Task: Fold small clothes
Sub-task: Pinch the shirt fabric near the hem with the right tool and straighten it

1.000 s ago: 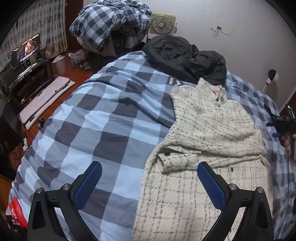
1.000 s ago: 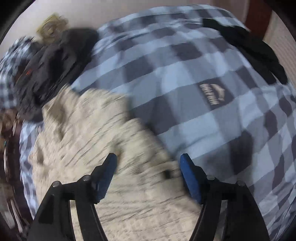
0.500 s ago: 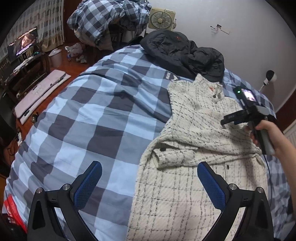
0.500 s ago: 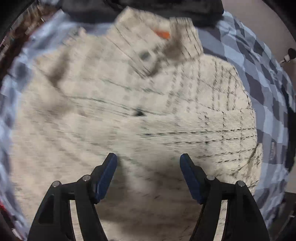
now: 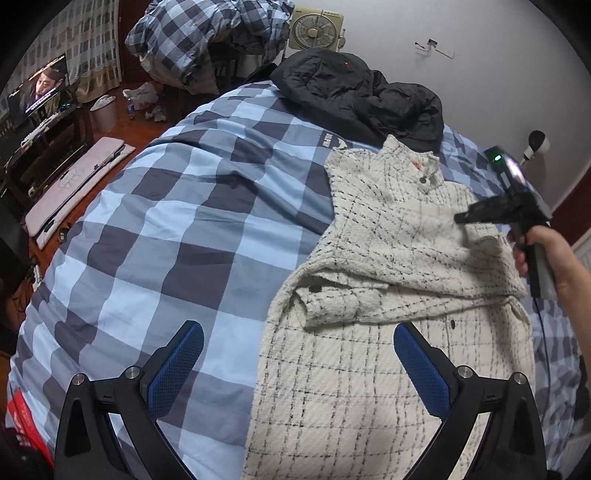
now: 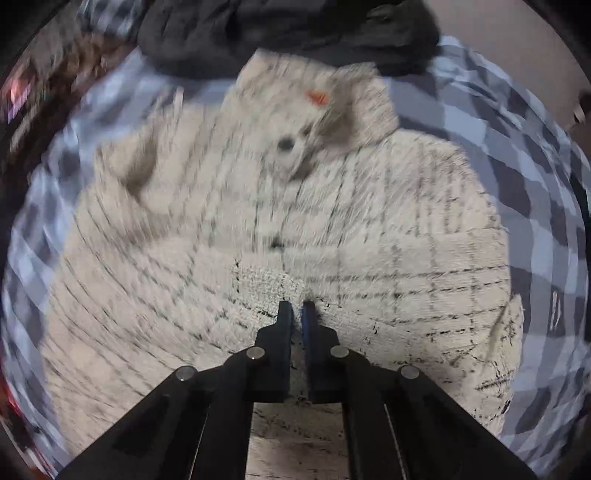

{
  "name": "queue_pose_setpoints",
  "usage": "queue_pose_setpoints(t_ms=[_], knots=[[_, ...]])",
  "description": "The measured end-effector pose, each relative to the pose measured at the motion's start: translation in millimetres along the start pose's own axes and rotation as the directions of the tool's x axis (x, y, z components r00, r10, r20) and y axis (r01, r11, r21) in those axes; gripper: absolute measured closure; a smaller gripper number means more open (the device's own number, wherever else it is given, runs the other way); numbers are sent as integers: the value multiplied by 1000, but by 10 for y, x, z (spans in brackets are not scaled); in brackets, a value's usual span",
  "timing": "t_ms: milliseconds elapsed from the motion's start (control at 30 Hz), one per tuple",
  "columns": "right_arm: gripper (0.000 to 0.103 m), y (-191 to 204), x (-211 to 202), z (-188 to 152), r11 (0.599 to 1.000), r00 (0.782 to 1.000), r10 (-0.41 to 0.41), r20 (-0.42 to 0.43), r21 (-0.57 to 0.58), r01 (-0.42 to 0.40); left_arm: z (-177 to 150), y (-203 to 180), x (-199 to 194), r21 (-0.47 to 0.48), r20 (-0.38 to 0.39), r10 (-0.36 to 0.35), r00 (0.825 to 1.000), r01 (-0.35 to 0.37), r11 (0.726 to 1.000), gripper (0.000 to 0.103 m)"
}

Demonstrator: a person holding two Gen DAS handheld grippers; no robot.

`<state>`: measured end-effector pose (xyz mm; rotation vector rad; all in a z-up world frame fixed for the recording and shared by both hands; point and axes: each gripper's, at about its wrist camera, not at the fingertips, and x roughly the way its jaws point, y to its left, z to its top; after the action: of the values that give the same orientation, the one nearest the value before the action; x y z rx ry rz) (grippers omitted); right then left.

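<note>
A cream jacket with thin black checks (image 5: 388, 288) lies on the blue checked bed, collar toward the far wall, one sleeve folded across its middle. My left gripper (image 5: 295, 358) is open and empty, hovering over the jacket's lower left edge. My right gripper (image 6: 296, 310) is shut on a fold of the jacket (image 6: 266, 280) below the collar. It also shows in the left wrist view (image 5: 461, 218), over the jacket's upper right part, held by a hand.
A black padded coat (image 5: 354, 92) lies at the bed's head, touching the collar. The checked duvet (image 5: 177, 236) stretches left. A fan (image 5: 314, 29), heaped checked bedding (image 5: 192, 37) and a TV (image 5: 37, 88) stand beyond the bed.
My right gripper swung from the bed's right side over the jacket and closed on its cloth. My left gripper stayed open with little change.
</note>
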<state>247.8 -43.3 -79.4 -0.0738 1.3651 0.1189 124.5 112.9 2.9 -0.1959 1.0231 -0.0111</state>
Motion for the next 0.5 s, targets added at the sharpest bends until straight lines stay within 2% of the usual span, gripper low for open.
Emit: queue_pose_setpoints(t_ms=[67,100,200,233,300,333,367,433,500], knots=[[101,-54,-137,46,999,998,26,59,26,-28,5,13,-13,-5,7,4,1000,-4,1000,0],[101,-65,-252,75,999,993,33,116,30,-37,9,22,-17,-7,10,4,1000,-4,1000,0],[100,-118,-359,161,996,984,45,175,64,-57,24,44,-18,-12,14,1,1000,-1,1000,0],[96,-149,-300,176,994,986,33,164,96,-50,32,44,-7,-11,10,2,1000,-2,1000,0],[80,-215,-112,223,984,996,27,85,172,-42,41,44,22,-4,2,17,1000,-17,1000,0],[70,-274,-55,219,973,999,24,33,228,-31,44,45,35,2,-1,38,999,-38,999,0],[70,-440,-25,148,947,999,48,8,318,-48,41,46,39,6,-1,60,998,-60,998,0],[70,-715,-207,20,897,994,85,67,430,-106,29,27,-4,38,27,124,992,-125,991,0],[62,-989,-615,-128,868,989,41,140,486,-105,24,-13,-80,74,66,177,982,-182,980,0]])
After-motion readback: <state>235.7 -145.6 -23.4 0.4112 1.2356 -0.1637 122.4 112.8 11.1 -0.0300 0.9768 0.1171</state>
